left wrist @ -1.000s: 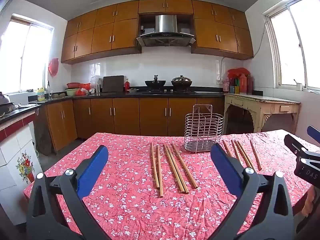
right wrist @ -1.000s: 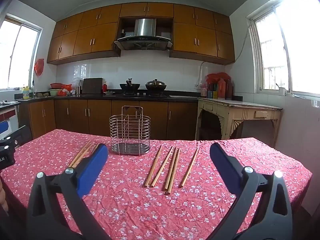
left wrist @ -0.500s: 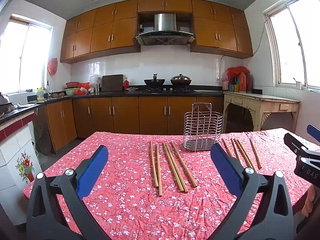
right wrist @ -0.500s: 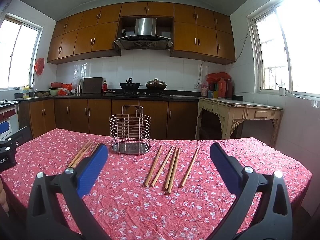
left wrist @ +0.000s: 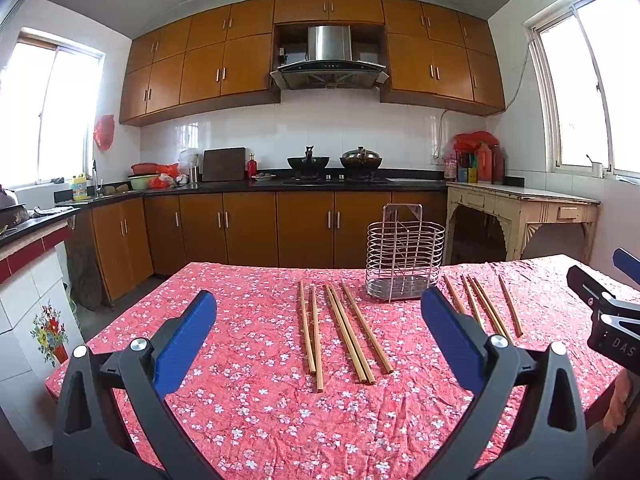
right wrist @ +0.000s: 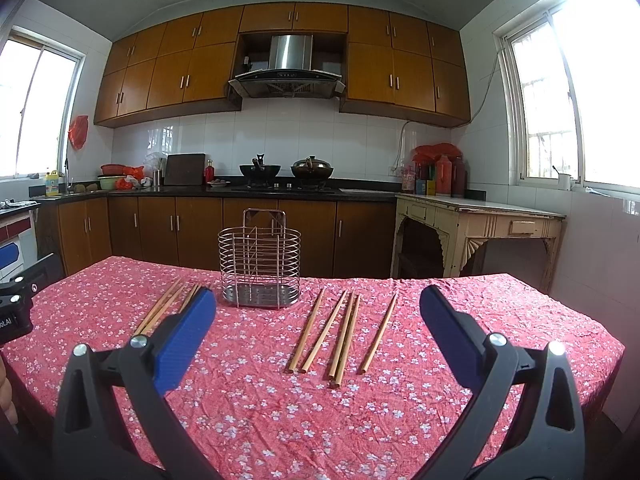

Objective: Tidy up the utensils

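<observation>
Item: wire caddy (right wrist: 259,268), upright and empty, mid-counter (right wrist: 280,420). Chopsticks: left group (left wrist: 340,330) and right group (right wrist: 340,332) flank it, flat. Left tool (left wrist: 318,330) and right tool (right wrist: 318,330): spread apart, holding nothing. Your risks: thin sticks rolling on wrinkled cloth; tips catching the wires, tipping the light caddy.

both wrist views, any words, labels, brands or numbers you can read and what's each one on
"DAS": white letters on the black body of the right gripper, at the right edge of the left wrist view; the word is cut off.
"oLAI", roughly: white letters on the left gripper, at the left edge of the right wrist view; cut off and unsure.
Yellow bottle label by the sink: too small.
Red bottles and boxes on the side table: too blurred.
</observation>
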